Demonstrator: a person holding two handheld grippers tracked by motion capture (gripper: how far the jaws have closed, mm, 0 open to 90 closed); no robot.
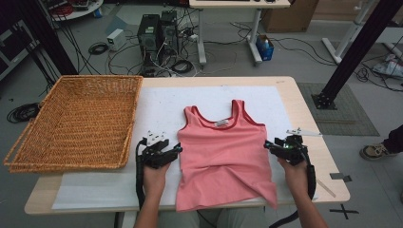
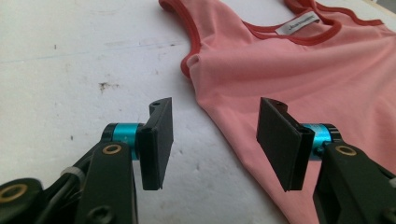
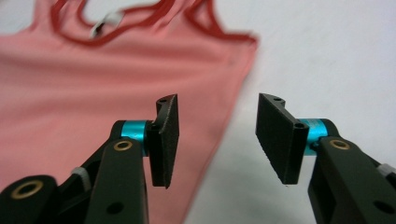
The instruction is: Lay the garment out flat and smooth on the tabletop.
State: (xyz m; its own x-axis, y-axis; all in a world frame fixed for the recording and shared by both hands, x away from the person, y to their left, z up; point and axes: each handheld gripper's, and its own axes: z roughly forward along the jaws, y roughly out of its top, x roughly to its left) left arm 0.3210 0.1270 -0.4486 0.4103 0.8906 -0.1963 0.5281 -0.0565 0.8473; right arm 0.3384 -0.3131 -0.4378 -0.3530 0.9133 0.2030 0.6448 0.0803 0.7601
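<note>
A pink top was laid flat, front up, on the white sheet, near the middle of the sheet's near half. It was sleeveless, with darker red binding sewn round the neck and armholes, and a white label was seen inside the back of the neck. The straps were pointed towards the sheet's far edge, and the hem was turned towards the near edge, which it overhung slightly. The cloth was marked by soft creases across the lower half, and the hem was skewed, with its right corner drawn out further than the left. No part was folded over.
</note>
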